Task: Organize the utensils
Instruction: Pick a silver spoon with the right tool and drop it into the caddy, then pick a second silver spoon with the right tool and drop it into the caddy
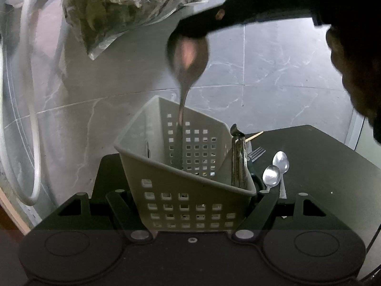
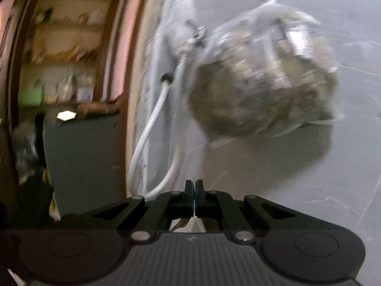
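Left gripper (image 1: 190, 205) clamps the white perforated caddy (image 1: 190, 190), tilted on the dark table (image 1: 321, 166). Right gripper (image 1: 190, 32) pinches a large spoon (image 1: 188, 54) by its bowl, handle down inside the caddy (blurred). Two small spoons (image 1: 276, 171) lie right.

A clear bag (image 1: 114, 12) of dried leaves hangs beside a white hose (image 1: 31, 109).

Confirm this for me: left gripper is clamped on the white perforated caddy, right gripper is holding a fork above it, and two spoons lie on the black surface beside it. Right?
Not quite: the left wrist view shows the right gripper holding a spoon, bowl up, not a fork. The left gripper does clamp the white perforated caddy, and two spoons lie beside it.
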A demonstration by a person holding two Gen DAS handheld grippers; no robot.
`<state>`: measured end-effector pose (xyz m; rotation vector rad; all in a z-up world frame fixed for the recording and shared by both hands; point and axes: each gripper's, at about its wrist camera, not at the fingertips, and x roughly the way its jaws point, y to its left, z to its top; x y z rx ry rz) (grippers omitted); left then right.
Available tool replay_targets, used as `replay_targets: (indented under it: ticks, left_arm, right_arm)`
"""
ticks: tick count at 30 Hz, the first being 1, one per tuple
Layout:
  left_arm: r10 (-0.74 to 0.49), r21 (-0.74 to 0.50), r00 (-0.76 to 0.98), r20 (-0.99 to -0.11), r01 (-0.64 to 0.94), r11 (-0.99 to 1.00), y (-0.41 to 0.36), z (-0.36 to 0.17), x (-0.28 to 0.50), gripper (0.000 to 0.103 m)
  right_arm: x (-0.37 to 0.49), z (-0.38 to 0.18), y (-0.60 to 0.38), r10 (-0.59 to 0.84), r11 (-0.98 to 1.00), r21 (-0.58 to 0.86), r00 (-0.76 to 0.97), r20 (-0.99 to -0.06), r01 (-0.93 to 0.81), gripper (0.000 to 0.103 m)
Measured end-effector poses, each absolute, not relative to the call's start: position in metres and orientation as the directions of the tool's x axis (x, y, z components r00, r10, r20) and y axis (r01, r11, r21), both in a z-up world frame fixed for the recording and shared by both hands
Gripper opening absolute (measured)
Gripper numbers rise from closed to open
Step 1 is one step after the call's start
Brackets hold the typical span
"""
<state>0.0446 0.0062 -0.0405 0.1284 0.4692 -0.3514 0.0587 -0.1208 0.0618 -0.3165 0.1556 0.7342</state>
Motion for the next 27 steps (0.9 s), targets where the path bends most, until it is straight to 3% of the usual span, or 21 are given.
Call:
replay_targets:
  ticks: [1, 3, 4, 5, 9, 11, 13, 17, 22, 27]
  left_arm:
    - [-0.301, 0.042, 0.833, -0.463, 0.36, 0.932, 0.006, -0.041, 0.045, 0.076]
    - [-0.301, 0.045, 0.834, -0.463, 0.361, 0.932, 0.006, -0.041, 0.044, 0.076]
    - [-0.302, 0.046, 0.833, -0.463, 0.363, 0.931, 0.006, -0.041, 0.043, 0.076]
    - [-0.303, 0.047, 0.833, -0.464, 0.364, 0.93, 0.006, -0.041, 0.043, 0.076]
    - [-0.302, 0.047, 0.832, -0.465, 0.365, 0.93, 0.006, -0.041, 0.043, 0.076]
    - [-0.302, 0.048, 0.831, -0.467, 0.364, 0.93, 0.007, -0.04, 0.044, 0.076]
    - [-0.299, 0.048, 0.831, -0.47, 0.362, 0.931, 0.006, -0.039, 0.044, 0.076]
    - [-0.291, 0.052, 0.829, -0.477, 0.358, 0.932, 0.004, -0.038, 0.045, 0.076]
    - [-0.285, 0.046, 0.823, -0.491, 0.351, 0.935, 0.003, -0.035, 0.048, 0.076]
    - [-0.269, 0.042, 0.827, -0.494, 0.332, 0.942, 0.002, -0.035, 0.047, 0.076]
  right_arm:
    - [0.057, 0.058, -0.116, 0.636, 0.681, -0.236, 0.72, -0.278, -0.693, 0.002]
    - [0.05, 0.053, -0.118, 0.655, 0.671, -0.2, 0.697, -0.292, -0.714, 0.021]
    - [0.048, 0.053, -0.124, 0.661, 0.679, -0.166, 0.694, -0.285, -0.715, 0.05]
    - [0.047, 0.054, -0.131, 0.67, 0.686, -0.131, 0.691, -0.273, -0.716, 0.064]
    - [0.06, 0.059, -0.168, 0.645, 0.753, 0.042, 0.724, -0.244, -0.657, 0.075]
    - [0.066, 0.054, -0.195, 0.597, 0.802, 0.142, 0.766, -0.239, -0.58, 0.091]
    - [0.075, 0.044, -0.226, 0.545, 0.834, 0.254, 0.802, -0.244, -0.489, 0.098]
    - [0.096, -0.004, -0.284, 0.381, 0.897, 0.366, 0.851, -0.362, -0.246, 0.102]
    - [0.129, -0.063, -0.33, 0.297, 0.944, 0.295, 0.775, -0.558, -0.149, 0.095]
    - [0.151, -0.087, -0.35, 0.361, 0.917, 0.36, 0.732, -0.577, -0.168, 0.095]
